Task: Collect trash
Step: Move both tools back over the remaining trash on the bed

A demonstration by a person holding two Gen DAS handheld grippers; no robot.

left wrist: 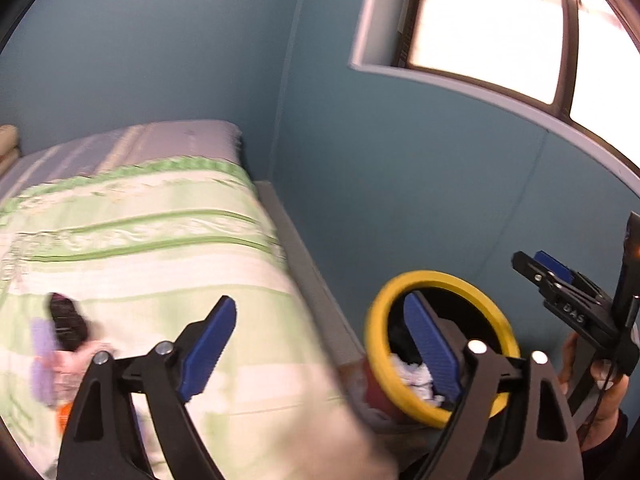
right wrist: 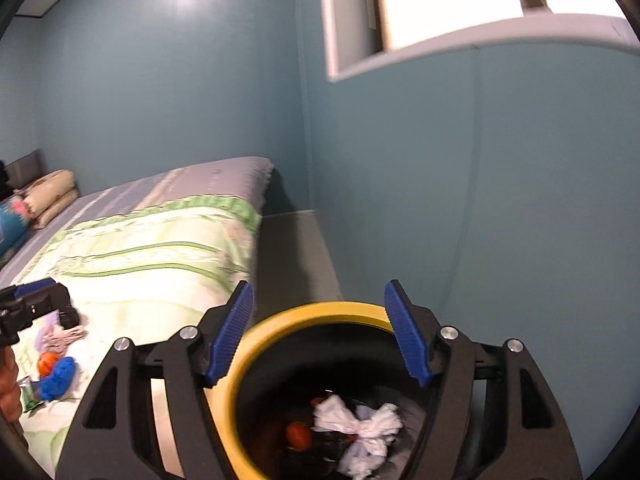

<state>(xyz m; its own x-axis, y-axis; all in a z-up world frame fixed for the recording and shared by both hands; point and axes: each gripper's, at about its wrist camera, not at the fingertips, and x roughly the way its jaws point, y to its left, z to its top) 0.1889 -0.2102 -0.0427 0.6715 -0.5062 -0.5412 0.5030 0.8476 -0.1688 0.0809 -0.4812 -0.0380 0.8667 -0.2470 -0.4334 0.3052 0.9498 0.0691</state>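
Observation:
A yellow-rimmed bin [right wrist: 308, 314] stands beside the bed and holds crumpled white paper [right wrist: 360, 432] and an orange scrap [right wrist: 298, 436]. My right gripper [right wrist: 320, 332] hovers over its mouth, open and empty. My left gripper [left wrist: 320, 344] is open and empty over the bed's edge, the bin [left wrist: 384, 308] just to its right. Loose trash lies on the green bedspread [right wrist: 140, 256]: a blue crumpled piece [right wrist: 58, 378], an orange piece [right wrist: 47, 362], a pinkish wrapper [right wrist: 64, 338]. In the left wrist view a dark object [left wrist: 68, 322] and a purple wrapper [left wrist: 42, 360] lie there.
The bed fills the left side, with pillows [right wrist: 48, 196] at its head. A grey ledge [right wrist: 296, 256] runs between bed and teal wall [right wrist: 480, 200]. A window [left wrist: 500, 20] is high on the right. The right gripper [left wrist: 568, 292] shows at the left view's right edge.

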